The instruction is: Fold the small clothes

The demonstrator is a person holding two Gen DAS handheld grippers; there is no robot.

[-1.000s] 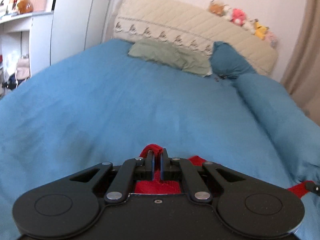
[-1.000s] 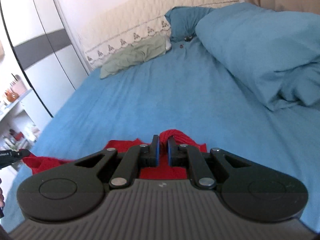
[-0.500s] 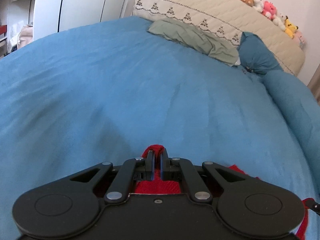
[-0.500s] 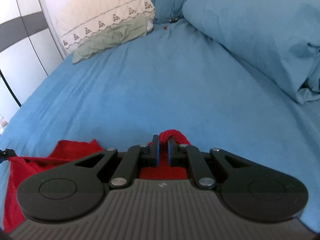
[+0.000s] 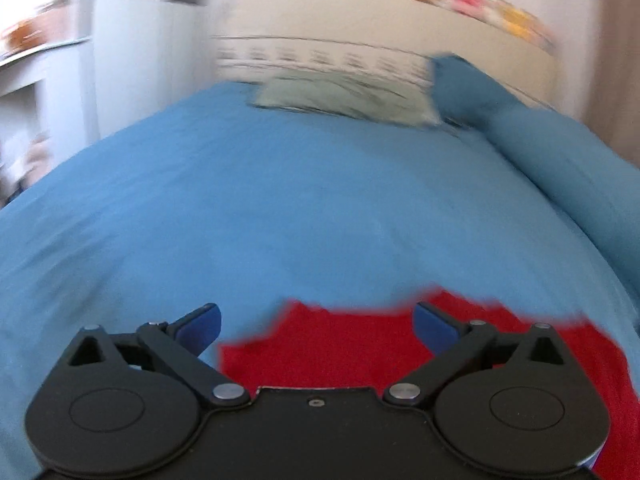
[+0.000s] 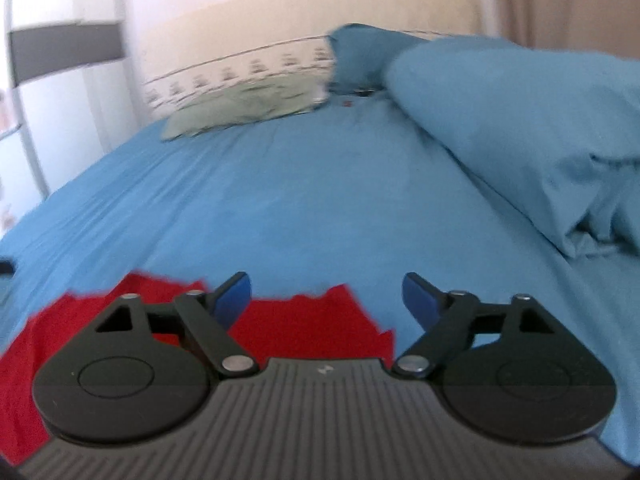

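Observation:
A small red garment (image 5: pixel 340 350) lies flat on the blue bedspread (image 5: pixel 280 208), close under both grippers. My left gripper (image 5: pixel 318 324) is open and empty, its blue pads spread wide just above the garment's near left part. In the right wrist view the red garment (image 6: pixel 304 324) lies below my right gripper (image 6: pixel 326 296), which is open and empty over the garment's right edge. Both views are blurred by motion.
A green pillow (image 5: pixel 344 96) and a blue pillow (image 5: pixel 460 88) lie at the beige headboard (image 5: pixel 360 20). A bunched blue duvet (image 6: pixel 528 128) lies along the right side. A white wardrobe (image 6: pixel 60 92) stands to the left of the bed.
Both grippers were shut on the red garment; now both have opened and let it go. The garment lies flat on the bed. Both cameras have tilted up and moved.

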